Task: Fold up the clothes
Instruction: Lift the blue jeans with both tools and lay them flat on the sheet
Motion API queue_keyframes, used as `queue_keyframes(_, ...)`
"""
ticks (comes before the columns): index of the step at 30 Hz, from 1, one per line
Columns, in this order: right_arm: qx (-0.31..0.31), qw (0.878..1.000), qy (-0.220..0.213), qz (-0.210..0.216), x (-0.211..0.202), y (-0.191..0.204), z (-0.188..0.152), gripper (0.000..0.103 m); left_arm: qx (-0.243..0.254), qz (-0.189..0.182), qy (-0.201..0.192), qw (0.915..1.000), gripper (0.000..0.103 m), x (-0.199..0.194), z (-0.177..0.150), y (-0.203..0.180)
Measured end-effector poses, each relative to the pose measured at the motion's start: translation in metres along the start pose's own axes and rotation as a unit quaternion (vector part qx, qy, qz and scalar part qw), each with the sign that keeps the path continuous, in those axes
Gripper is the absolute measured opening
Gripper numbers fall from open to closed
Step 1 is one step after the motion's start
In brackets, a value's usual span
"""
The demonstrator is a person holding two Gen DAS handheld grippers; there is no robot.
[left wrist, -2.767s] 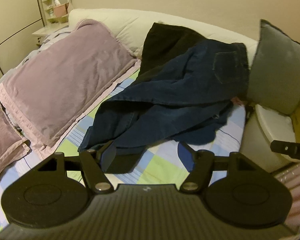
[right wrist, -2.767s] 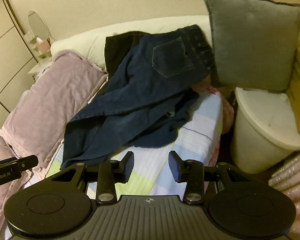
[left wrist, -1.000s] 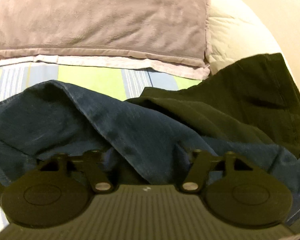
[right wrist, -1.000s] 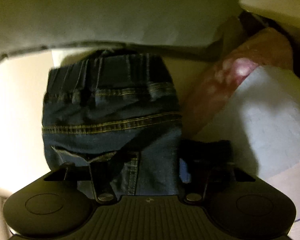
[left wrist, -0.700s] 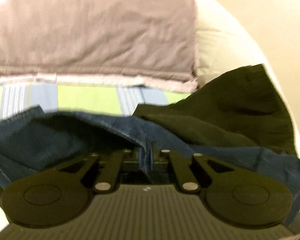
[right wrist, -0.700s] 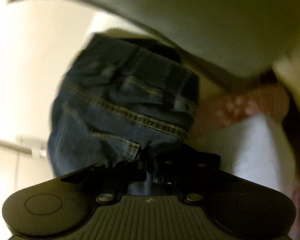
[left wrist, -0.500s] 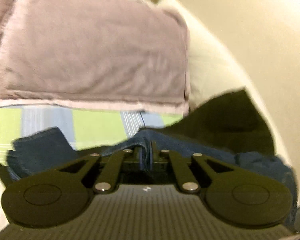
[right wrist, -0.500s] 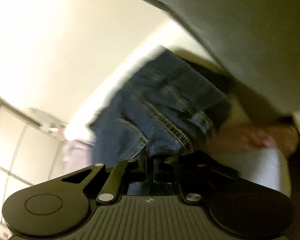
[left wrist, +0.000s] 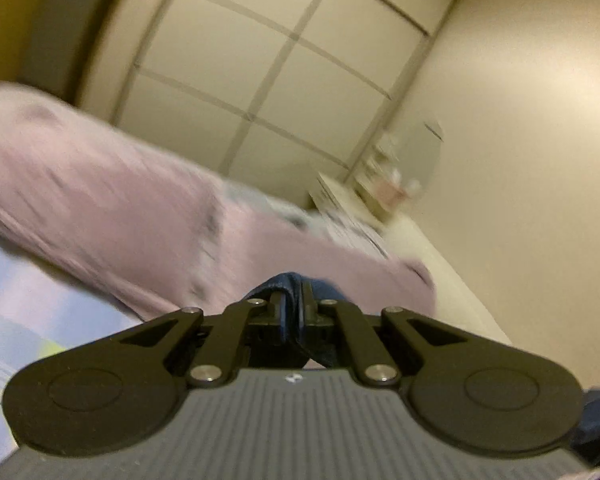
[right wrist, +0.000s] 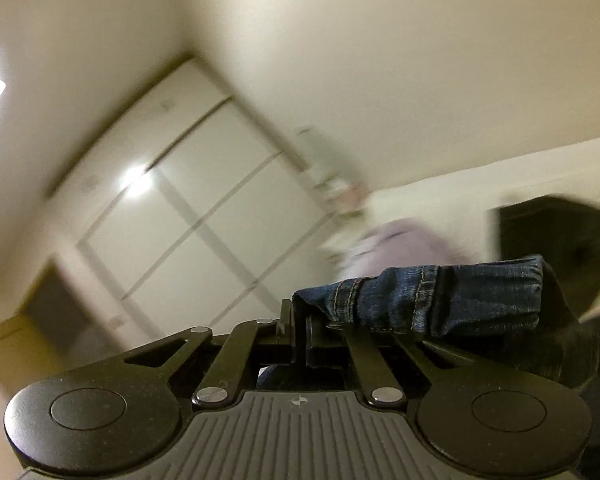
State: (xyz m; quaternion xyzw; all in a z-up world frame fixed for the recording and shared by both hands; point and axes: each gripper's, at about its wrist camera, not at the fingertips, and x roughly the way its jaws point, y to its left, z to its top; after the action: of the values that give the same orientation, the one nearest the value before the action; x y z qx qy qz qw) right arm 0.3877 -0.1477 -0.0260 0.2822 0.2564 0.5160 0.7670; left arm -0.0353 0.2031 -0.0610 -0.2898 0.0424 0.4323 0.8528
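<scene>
Left wrist view shows a big cream wardrobe (left wrist: 284, 92) filling the back of the room, with its doors cut into panels by pale lines. Both pictures are tilted and quite blurry. A plain cream wall (left wrist: 532, 128) stands beside it.

Next in size is one long pink pillow (left wrist: 112, 216) lying on the bed. Under it, at the left edge, a bit of checked bed sheet (left wrist: 16, 320) shows in blue, green and white. Past the pillow stands one small white side table (left wrist: 340, 200) with some little things on top (too blurry to name or count).

In the right wrist view, one black piece of clothing (right wrist: 556, 236) sits at the right, by a long white cushion (right wrist: 480, 184).

One pair of blue jeans (right wrist: 452, 300) is held up in the air, pinched by both tongs. Yellow stitching runs along the bunched band, which lies across the right side of the right gripper (right wrist: 299, 326). Its jaws are squeezed tight on the denim.

The left gripper (left wrist: 293, 308) has its jaws squeezed narrow on a thin fold of the same jeans, which pokes up between them. More blue cloth shows at the bottom right corner of that view.

I see no boxes or baskets to look inside.
</scene>
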Motion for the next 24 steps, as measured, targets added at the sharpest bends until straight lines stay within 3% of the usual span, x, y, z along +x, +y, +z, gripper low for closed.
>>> queue_keyframes(4,-0.012,0.997,0.022,0.079,0.031,0.089,-0.039,0.003,0.025,0.036,-0.047,0.9979,0.003,-0.073,0.057,0.067)
queue_keyframes(10,-0.006,0.982,0.045,0.186,0.083,0.231,-0.093,0.002,0.076,0.089,-0.120,0.9859,0.003,-0.163,0.161,0.140)
queue_keyframes(13,0.001,0.969,0.050,0.241,0.105,0.316,-0.110,0.002,0.083,0.110,-0.159,0.9776,0.003,-0.203,0.214,0.161)
queue_keyframes(19,-0.015,0.940,0.038,0.338,0.129,0.468,-0.110,0.002,0.096,0.149,-0.238,0.9550,0.003,-0.273,0.304,0.173)
queue_keyframes(21,-0.021,0.940,0.022,0.339,0.129,0.493,-0.105,0.002,0.102,0.159,-0.233,0.9540,0.003,-0.281,0.321,0.177)
queue_keyframes(24,-0.068,0.962,0.039,0.261,0.134,0.493,-0.113,0.002,0.095,0.169,-0.150,0.9696,0.006,-0.254,0.317,0.189)
